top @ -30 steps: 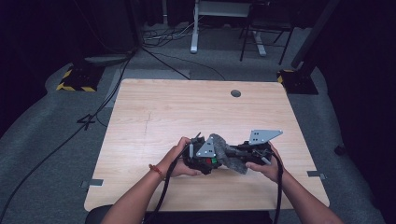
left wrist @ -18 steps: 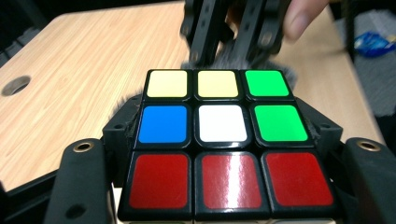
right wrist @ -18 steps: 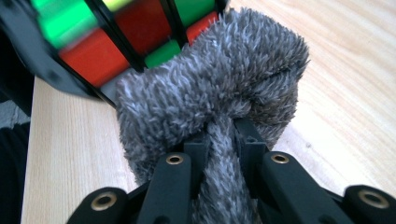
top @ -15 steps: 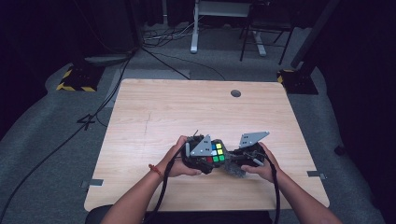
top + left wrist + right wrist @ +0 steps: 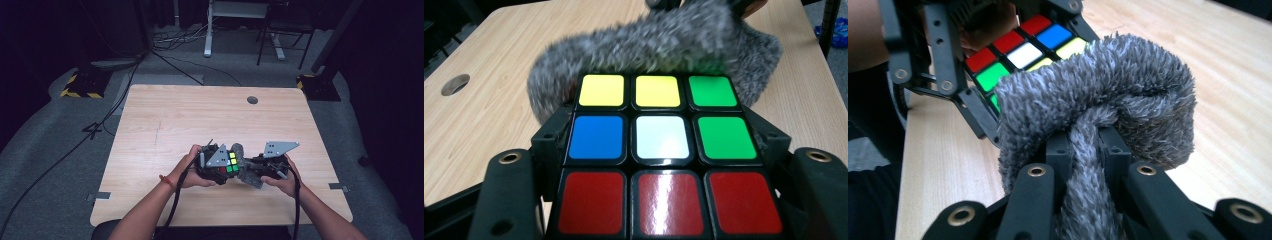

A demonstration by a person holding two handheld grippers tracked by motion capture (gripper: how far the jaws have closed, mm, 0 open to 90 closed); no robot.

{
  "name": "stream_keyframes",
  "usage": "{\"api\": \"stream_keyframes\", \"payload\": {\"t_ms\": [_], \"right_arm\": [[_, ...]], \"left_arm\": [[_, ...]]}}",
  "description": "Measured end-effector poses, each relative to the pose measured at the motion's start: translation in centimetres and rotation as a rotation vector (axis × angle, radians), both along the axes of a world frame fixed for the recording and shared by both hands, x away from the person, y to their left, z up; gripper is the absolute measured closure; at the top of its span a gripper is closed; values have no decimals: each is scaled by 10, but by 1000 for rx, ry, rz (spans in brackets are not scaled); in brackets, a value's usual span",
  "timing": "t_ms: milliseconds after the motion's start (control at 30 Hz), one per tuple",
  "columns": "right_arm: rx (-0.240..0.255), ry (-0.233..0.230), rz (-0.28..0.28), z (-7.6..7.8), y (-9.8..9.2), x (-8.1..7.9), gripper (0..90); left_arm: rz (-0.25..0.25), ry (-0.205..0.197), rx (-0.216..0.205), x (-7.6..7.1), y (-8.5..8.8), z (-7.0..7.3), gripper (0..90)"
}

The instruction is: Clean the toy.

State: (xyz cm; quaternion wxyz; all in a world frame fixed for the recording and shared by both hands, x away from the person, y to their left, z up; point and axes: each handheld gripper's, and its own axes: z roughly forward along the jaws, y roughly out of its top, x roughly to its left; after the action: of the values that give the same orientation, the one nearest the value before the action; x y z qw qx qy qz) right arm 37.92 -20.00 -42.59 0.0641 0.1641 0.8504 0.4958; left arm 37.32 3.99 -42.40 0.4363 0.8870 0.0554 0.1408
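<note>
Since half a second back, both hands sit a touch nearer me on the counter and the cube face reads more square to the high view; a second back the cloth covered that face.

Left gripper [image 5: 223, 167]: fingers closed on the scrambled colour-sticker puzzle cube [image 5: 659, 150], held just above the light wooden counter [image 5: 200, 120] near its front edge. Cube face toward my left gripper view shows a yellow, yellow, green top row, blue, white, green middle row, and a red bottom row.

Right gripper [image 5: 1083, 165]: fingers clamped on a bunched grey fluffy microfibre cloth [image 5: 1108, 105]. Cloth wad touches the far edge of the cube, and looks like it's wiping it.

Risks as I read them:
- Cube is pinched at the side faces only. A sideways shove from the cloth could twist a layer or rotate the cube in the fingers, then it drops to the counter.
- Cloth is held by one narrow fold. The bulk hangs free, so drag on a cube edge could pull it out of the right fingers.
- Loose pile could snag in the left gripper linkage right beside the cube.
- Both grippers are nearly touching. Pushing harder risks finger-on-finger contact.
- Can't tell how deep the left fingers seat on the cube; the cube hides the tips.
</note>
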Motion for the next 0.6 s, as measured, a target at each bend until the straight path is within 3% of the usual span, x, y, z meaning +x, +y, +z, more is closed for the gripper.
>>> {"api": "stream_keyframes", "payload": {"t_ms": [133,200,267,500,600], "right_arm": [[3,-32,-2,6,0,-5,803],[23,-34,5,8,-2,-6,803],[19,-53,7,11,0,-9,803],[45,-49,29,13,5,-11,803],[18,-82,51,15,11,-16,804]], "left_arm": [[2,-5,14,-1,0,0,324],[11,-16,46,-1,-2,-2,330],[8,-16,41,-1,-3,-3,331],[18,-11,90,2,-10,-9,332],[25,-21,122,1,-13,-13,333]]}}
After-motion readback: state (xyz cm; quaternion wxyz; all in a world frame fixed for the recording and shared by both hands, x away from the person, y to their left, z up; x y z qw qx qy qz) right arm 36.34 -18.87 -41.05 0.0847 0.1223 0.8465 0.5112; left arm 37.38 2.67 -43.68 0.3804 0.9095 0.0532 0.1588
